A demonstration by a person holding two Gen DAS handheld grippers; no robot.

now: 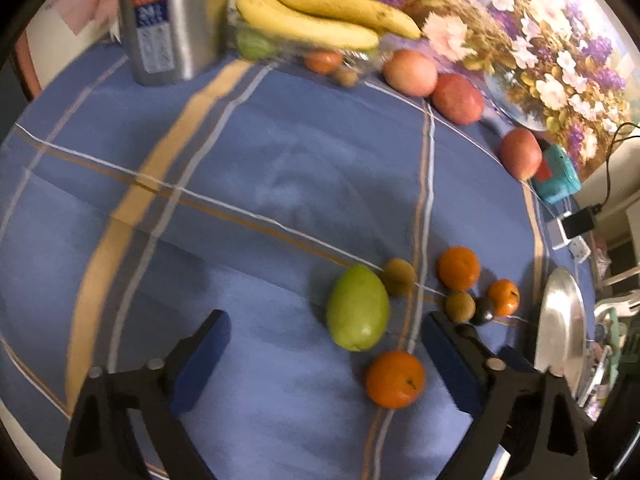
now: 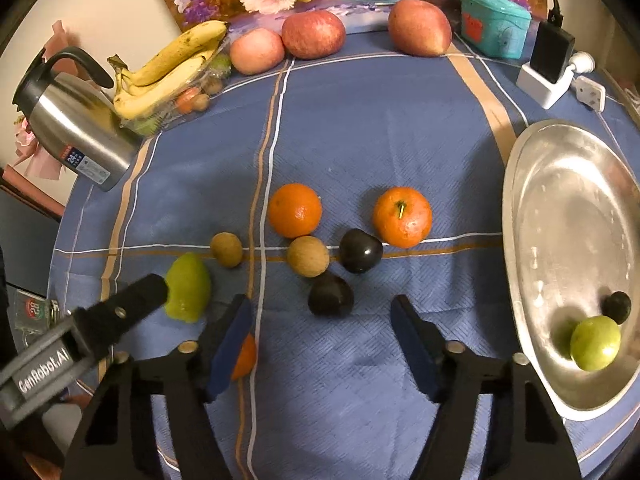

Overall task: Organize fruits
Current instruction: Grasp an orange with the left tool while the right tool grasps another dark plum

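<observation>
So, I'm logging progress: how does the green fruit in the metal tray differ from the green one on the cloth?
The green fruit in the tray is round; the green fruit on the cloth is longer, with a pointed end. The first lies in the metal tray beside a dark fruit; the second lies on the blue tablecloth, near the left tongs. Both are smooth and light green.

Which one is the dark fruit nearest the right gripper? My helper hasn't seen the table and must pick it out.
Start at the metal tray on the blue cloth's right side, then look left to the cluster of loose fruit. The dark plum lies lowest, just ahead of the right gripper, below the tan fruit. Its twin sits higher, touching an orange.
</observation>
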